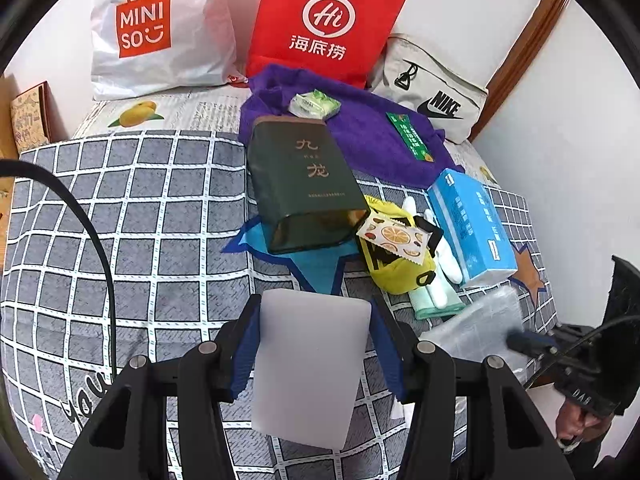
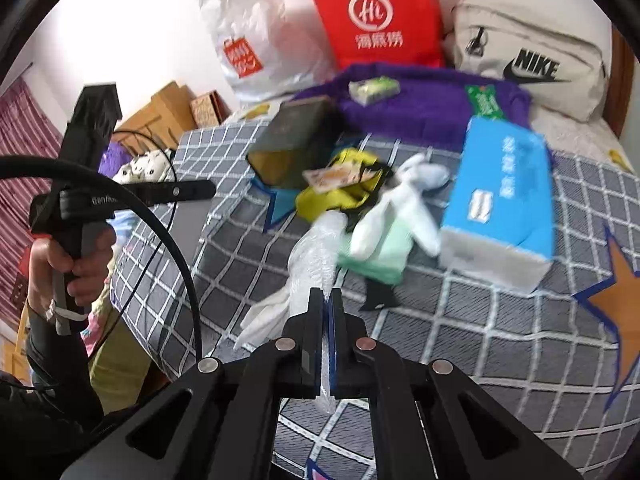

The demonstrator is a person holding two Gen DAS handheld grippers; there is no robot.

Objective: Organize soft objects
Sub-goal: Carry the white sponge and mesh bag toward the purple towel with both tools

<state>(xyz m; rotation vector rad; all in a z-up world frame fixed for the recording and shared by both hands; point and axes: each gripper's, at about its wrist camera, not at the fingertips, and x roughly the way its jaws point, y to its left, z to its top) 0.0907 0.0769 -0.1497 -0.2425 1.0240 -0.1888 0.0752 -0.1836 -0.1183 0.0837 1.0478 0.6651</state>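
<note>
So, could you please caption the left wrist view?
Left gripper clamps a white foam block above the grey checked bedspread.

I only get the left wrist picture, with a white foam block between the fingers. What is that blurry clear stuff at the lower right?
Observer: A crumpled clear plastic bubble-wrap sheet; the right gripper is shut on it.
Operator: Is it off the bed?
Observer: I cannot tell; the right wrist view is blurred there.
Operator: Anything left of the bed I miss?
Observer: Yes, a white spotted plush toy beside the grey checked bedspread, and brown cardboard boxes behind it.
</note>
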